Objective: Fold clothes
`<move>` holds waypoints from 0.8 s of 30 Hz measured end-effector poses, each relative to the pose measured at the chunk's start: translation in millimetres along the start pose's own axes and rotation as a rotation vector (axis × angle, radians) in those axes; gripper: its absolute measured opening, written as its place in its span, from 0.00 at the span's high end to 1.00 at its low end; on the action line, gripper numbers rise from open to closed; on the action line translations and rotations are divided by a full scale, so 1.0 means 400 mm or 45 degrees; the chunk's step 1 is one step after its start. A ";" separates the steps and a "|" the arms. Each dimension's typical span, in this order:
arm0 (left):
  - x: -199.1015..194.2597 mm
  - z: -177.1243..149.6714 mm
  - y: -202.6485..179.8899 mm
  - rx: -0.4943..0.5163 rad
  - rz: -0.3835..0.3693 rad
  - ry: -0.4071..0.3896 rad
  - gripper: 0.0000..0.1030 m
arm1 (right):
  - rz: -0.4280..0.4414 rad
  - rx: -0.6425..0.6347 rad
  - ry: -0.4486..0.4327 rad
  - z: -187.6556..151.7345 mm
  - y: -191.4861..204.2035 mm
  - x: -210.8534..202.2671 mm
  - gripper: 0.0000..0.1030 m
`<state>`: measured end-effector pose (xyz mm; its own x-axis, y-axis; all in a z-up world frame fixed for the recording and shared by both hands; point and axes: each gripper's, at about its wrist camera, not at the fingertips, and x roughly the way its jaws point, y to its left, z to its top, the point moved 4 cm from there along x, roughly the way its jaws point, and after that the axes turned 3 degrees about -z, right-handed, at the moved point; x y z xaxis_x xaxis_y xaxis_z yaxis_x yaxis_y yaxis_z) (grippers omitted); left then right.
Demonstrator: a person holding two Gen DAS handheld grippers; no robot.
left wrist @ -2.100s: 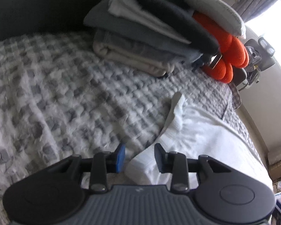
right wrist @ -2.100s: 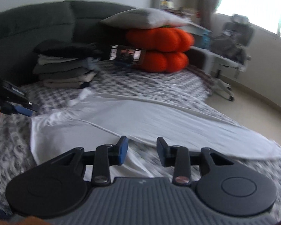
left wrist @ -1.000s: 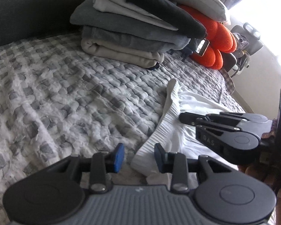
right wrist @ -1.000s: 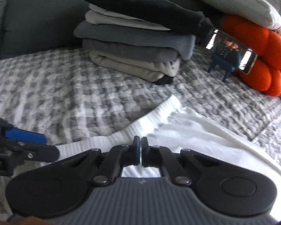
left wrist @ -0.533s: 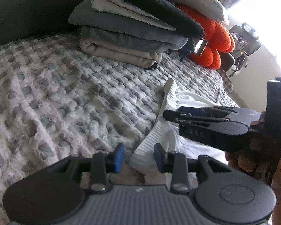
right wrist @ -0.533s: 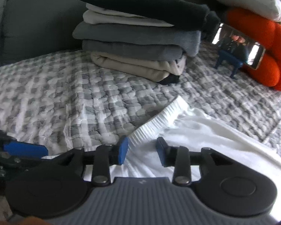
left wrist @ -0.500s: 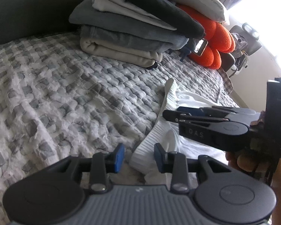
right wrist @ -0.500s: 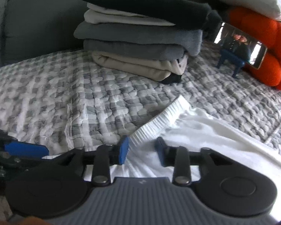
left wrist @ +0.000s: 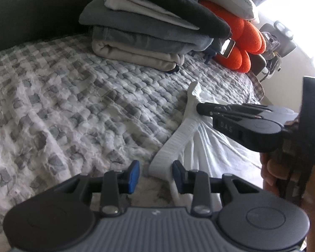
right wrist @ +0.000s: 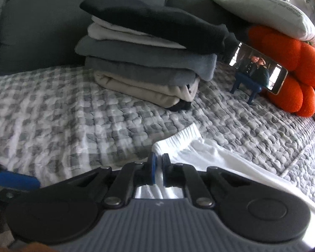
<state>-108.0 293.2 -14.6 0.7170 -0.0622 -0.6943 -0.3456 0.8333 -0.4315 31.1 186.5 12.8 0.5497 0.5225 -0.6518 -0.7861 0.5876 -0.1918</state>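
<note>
- Your right gripper (right wrist: 159, 169) has just been closing; jaws nearly together, pinching the ribbed waistband (right wrist: 177, 139) of the white garment (right wrist: 231, 163); in the left wrist view the same gripper (left wrist: 199, 107) bites the band partway along, fabric gathered into pleats below it
- Your left gripper (left wrist: 155, 175) is part open, blue pads apart; the near end of the waistband (left wrist: 174, 145) lies just ahead of the gap, closer to the right-hand pad; pads not pressing on it
- White garment is spread on the grey-and-white checked quilt (left wrist: 63, 109), waistband end toward you, the rest running off to the right
- Stack of folded clothes (right wrist: 149, 63) sits further back on the quilt, well apart from the garment; black piece on top, cream and grey layers below, beige at the bottom
- Phone (right wrist: 260, 69) on a blue stand (right wrist: 246, 87) just right of the stack, screen lit; orange cushions (right wrist: 294, 73) behind it, grey pillow (right wrist: 268, 14) resting on top
- Your hand (left wrist: 283, 174) shows at the right edge of the left wrist view, around the right gripper's handle
- Dark sofa back (right wrist: 42, 25) behind the stack
</note>
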 end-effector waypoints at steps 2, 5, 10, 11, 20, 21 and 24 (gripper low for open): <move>-0.006 0.001 0.005 -0.015 0.000 0.007 0.66 | -0.018 0.001 0.015 -0.008 0.000 0.011 0.93; -0.016 0.008 0.015 -0.058 -0.011 0.009 0.66 | -0.017 0.020 0.025 -0.016 -0.005 0.018 0.93; -0.018 0.018 0.035 -0.125 -0.030 0.020 0.66 | -0.025 0.025 0.037 -0.020 -0.002 0.024 0.87; -0.017 0.019 0.037 -0.129 -0.028 0.017 0.66 | -0.028 0.028 0.036 -0.021 -0.001 0.021 0.86; -0.042 0.054 0.084 -0.244 -0.023 -0.021 0.66 | -0.039 -0.036 -0.059 -0.030 0.024 -0.101 0.67; -0.050 0.062 0.093 -0.260 -0.016 -0.038 0.66 | 0.014 -0.066 -0.072 -0.033 0.040 -0.125 0.66; -0.062 0.078 0.111 -0.292 0.003 -0.072 0.66 | 0.205 -0.140 -0.107 -0.044 0.093 -0.190 0.66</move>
<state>-122.2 348.8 1.6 0.7465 -0.0244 -0.6650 -0.4710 0.6865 -0.5539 -44.7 157.7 42.2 0.4326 0.6567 -0.6177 -0.8892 0.4238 -0.1722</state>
